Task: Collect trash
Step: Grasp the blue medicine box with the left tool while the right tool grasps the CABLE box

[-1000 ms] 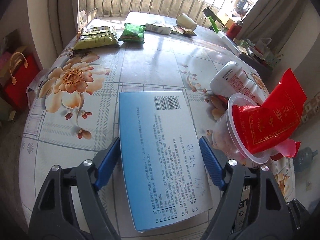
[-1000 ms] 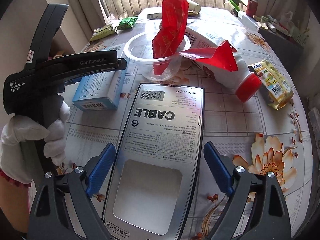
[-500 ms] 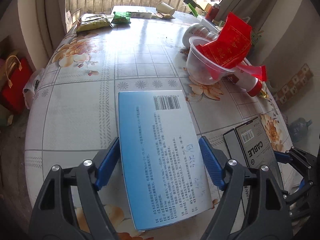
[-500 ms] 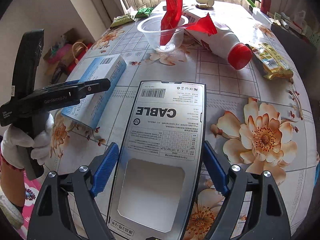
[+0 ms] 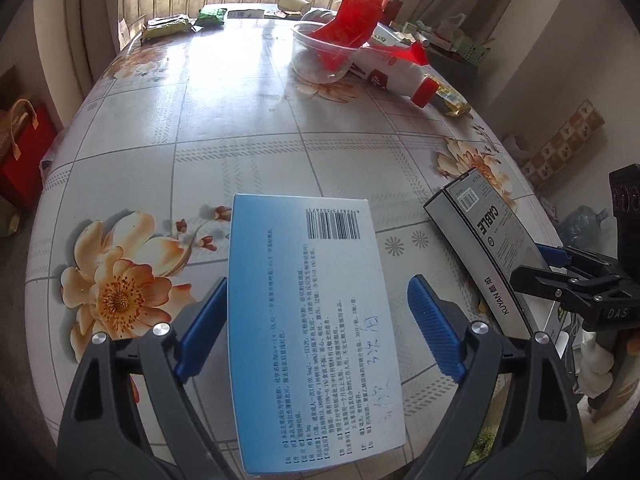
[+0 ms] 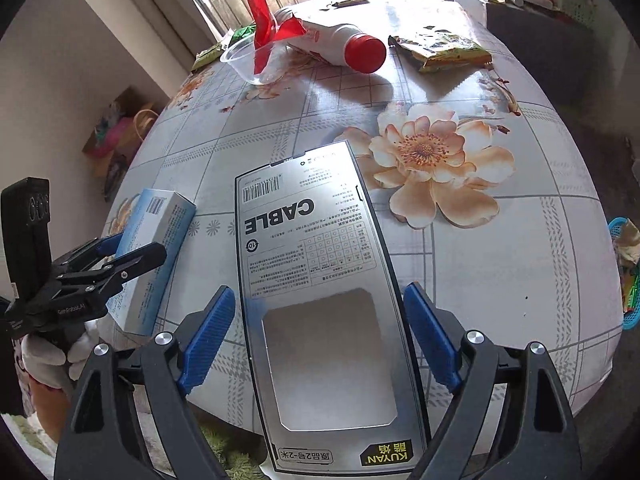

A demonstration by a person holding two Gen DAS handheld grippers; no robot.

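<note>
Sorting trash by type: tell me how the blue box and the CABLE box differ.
The blue box is pale blue and solid-faced; the CABLE box is silver-grey with a cut-out window. The blue box sits in the left gripper, the CABLE box in the right gripper. Both are flat printed cartons with barcodes, held above the table.

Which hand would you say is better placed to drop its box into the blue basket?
Probably right: the right tongs grip the cable box, and the basket sits just beyond the table on that side.
</note>
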